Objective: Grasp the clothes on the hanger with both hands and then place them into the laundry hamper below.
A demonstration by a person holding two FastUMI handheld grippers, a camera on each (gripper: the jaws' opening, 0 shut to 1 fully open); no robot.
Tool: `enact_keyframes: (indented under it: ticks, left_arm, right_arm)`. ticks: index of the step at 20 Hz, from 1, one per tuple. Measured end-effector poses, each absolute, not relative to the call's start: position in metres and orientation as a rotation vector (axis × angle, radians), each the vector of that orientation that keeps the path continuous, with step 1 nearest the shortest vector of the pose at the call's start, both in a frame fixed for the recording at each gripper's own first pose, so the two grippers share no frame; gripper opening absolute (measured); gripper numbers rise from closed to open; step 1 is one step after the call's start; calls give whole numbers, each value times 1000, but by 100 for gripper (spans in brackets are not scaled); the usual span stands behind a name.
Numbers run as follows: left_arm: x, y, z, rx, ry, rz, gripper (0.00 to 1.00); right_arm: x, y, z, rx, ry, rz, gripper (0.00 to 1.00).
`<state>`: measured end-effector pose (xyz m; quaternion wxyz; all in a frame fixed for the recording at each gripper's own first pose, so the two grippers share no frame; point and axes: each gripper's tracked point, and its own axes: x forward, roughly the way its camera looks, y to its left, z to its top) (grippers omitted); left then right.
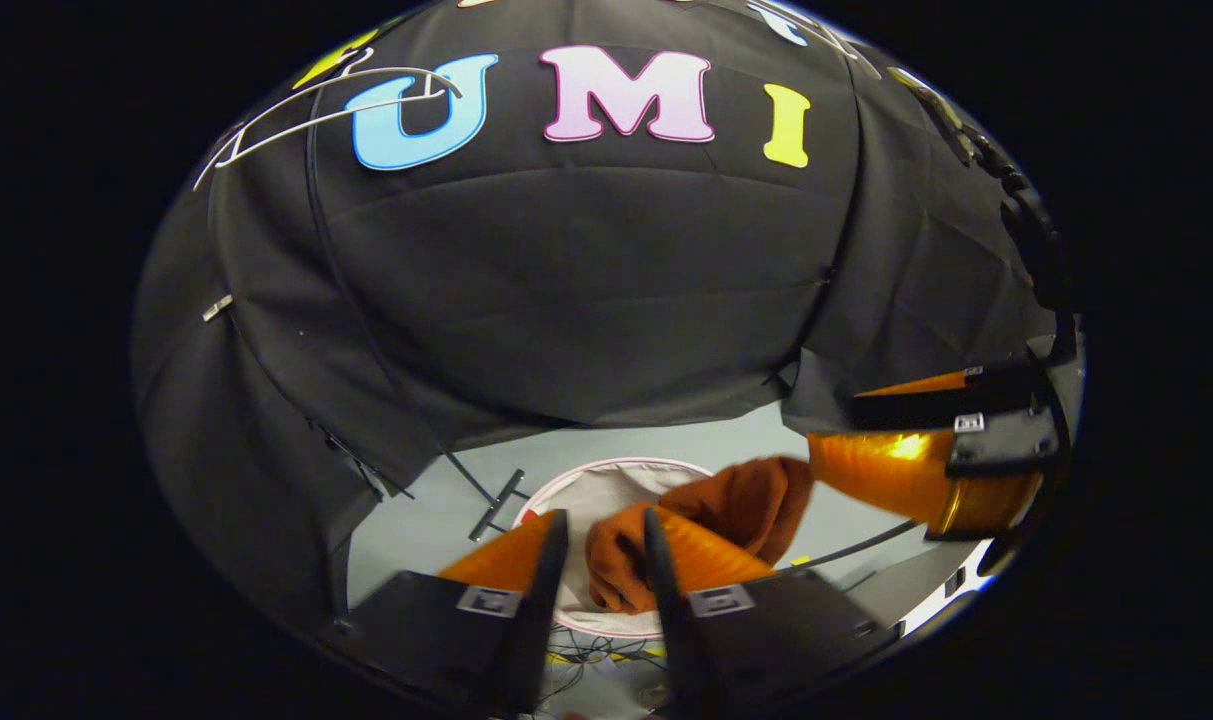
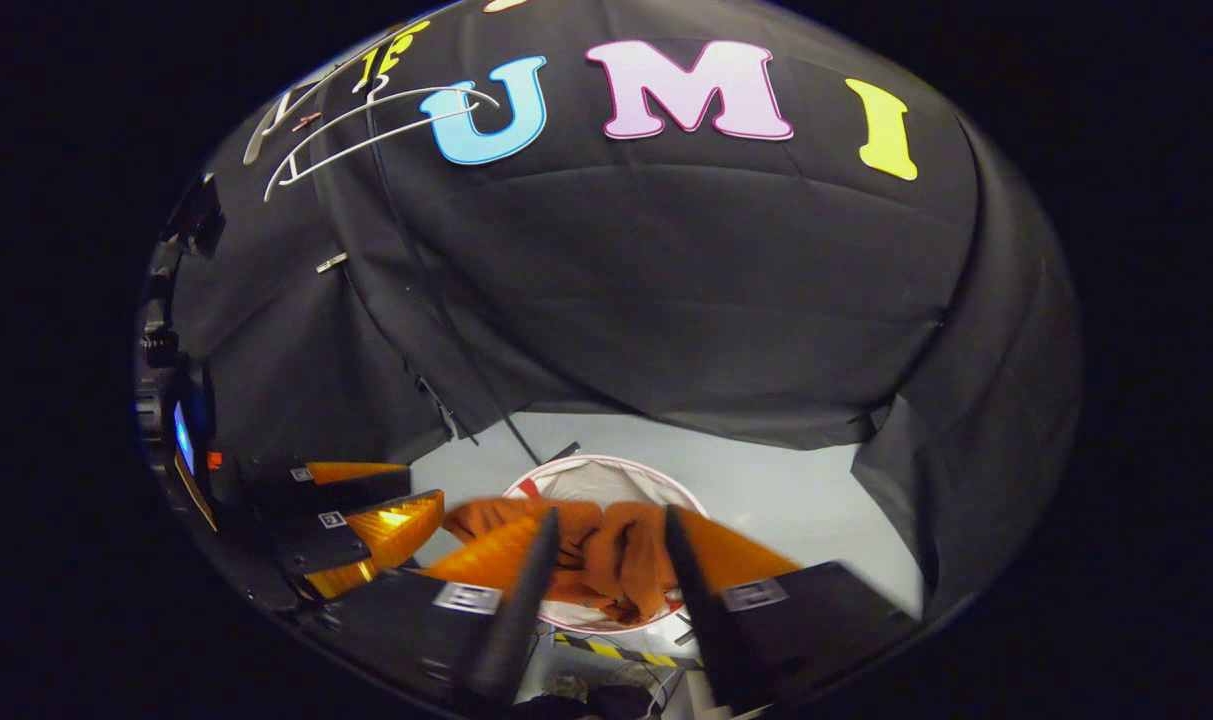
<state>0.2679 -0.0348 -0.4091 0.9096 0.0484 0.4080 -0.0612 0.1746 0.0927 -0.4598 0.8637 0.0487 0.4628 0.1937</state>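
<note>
Orange cloth, that's the clothes [image 1: 736, 505], bunched up low in the middle of the left gripper view, sitting right over the white laundry hamper [image 1: 591, 478] with its round pinkish rim. My left gripper [image 1: 606, 520] is at the bottom centre of that frame, fingers spread with a clear gap, and the fabric shows through that gap beyond the tips. I can't tell if either finger actually touches it. My right gripper [image 1: 871, 450] comes in from the right edge of the same view, tips at the far end of the cloth; whether it pinches anything there I can't make out.

In the right gripper view the right gripper [image 2: 606, 520] is at the bottom centre, fingers apart as well, with the clothes [image 2: 621, 560] crumpled between and just past them over the laundry hamper [image 2: 606, 470]. The left gripper [image 2: 421, 510] sits at the lower left of that frame.

The white hanger [image 1: 326, 110] hangs bare in the upper left of the left gripper view, and also in the upper left of the right gripper view [image 2: 366, 125]. Pale grey floor [image 1: 426, 520] around the hamper.
</note>
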Motion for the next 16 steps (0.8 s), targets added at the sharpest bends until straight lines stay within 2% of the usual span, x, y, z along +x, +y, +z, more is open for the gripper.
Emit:
enact_keyframes:
  ticks: [1,2,3,10,16]
  left_arm:
    - [268,-32,-412,104,841,-119,69]
    - [269,-29,-411,108,838,-108,89]
    - [269,-28,-411,106,835,-99,94]
    - [262,-19,-387,76,783,-61,95]
    - [245,-13,-351,50,716,-68,95]
  right_arm:
    - [172,93,-464,97,968,394,100]
    - [172,91,-464,93,966,383,99]
    - [170,90,-464,93,967,376,99]
    - [158,88,-452,98,946,328,99]
    - [150,90,-412,114,864,277,99]
